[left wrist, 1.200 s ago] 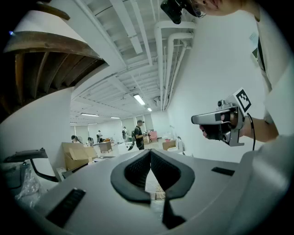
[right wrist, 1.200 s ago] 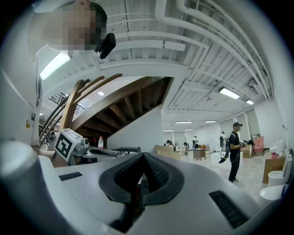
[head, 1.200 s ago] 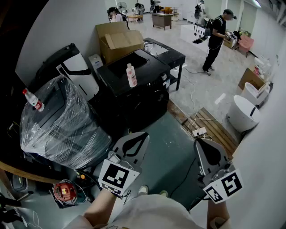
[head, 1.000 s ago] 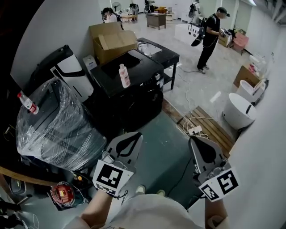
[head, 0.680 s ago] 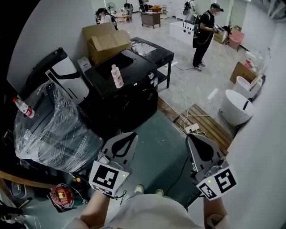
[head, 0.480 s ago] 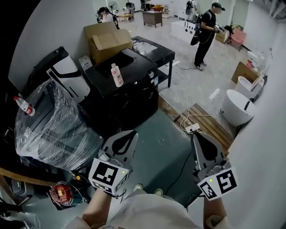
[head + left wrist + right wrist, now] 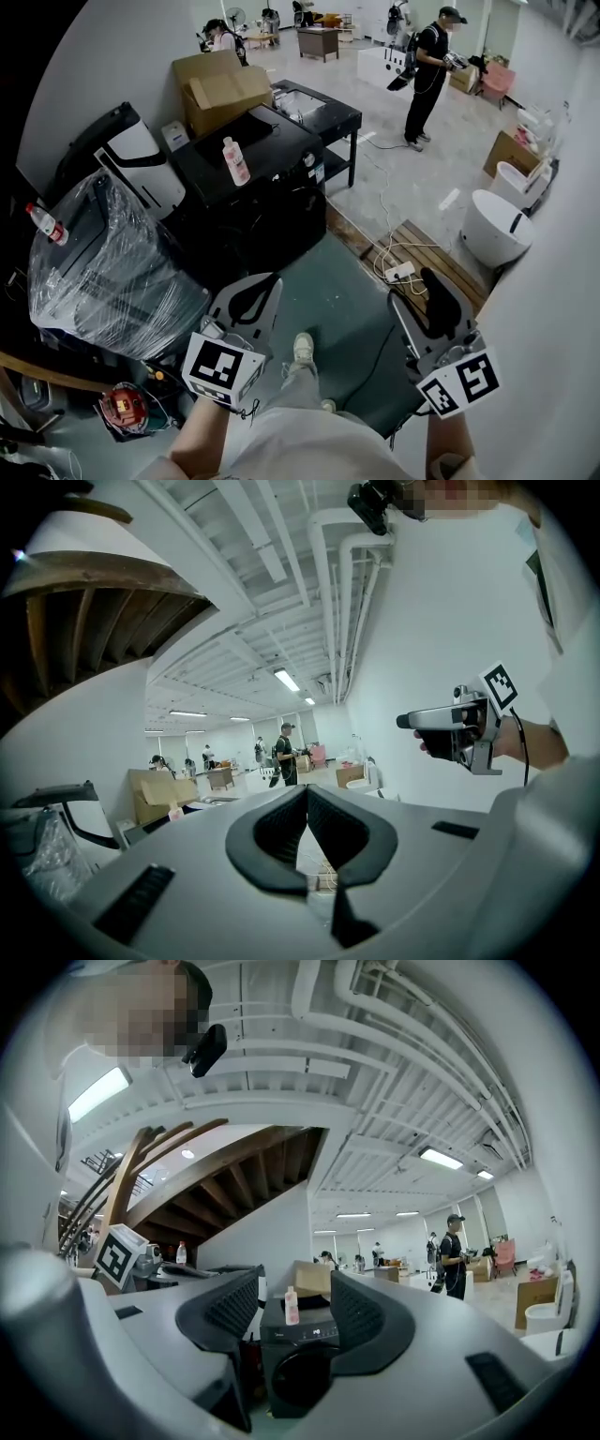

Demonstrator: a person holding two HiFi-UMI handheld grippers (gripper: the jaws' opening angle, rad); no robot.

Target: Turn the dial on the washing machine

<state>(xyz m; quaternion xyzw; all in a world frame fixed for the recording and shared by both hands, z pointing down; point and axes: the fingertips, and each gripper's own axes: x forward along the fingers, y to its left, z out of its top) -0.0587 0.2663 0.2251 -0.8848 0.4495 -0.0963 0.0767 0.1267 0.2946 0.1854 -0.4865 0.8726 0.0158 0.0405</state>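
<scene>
You're holding left gripper closed, right gripper just opening wide, both empty. Far washing machine is carrying a bottle, wrapped unit left.

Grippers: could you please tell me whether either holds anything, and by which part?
Nothing is held. The left gripper is shut and empty; the right gripper has just been opening its jaws, nothing between them, the washing machine well ahead.

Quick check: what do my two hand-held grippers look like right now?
Both the left hand-held gripper and the right hand-held gripper are pale grey plastic shells with dark ribbed pads. Each carries a white cube with black square markers. The right one's jaws have just been opening, empty.
</scene>
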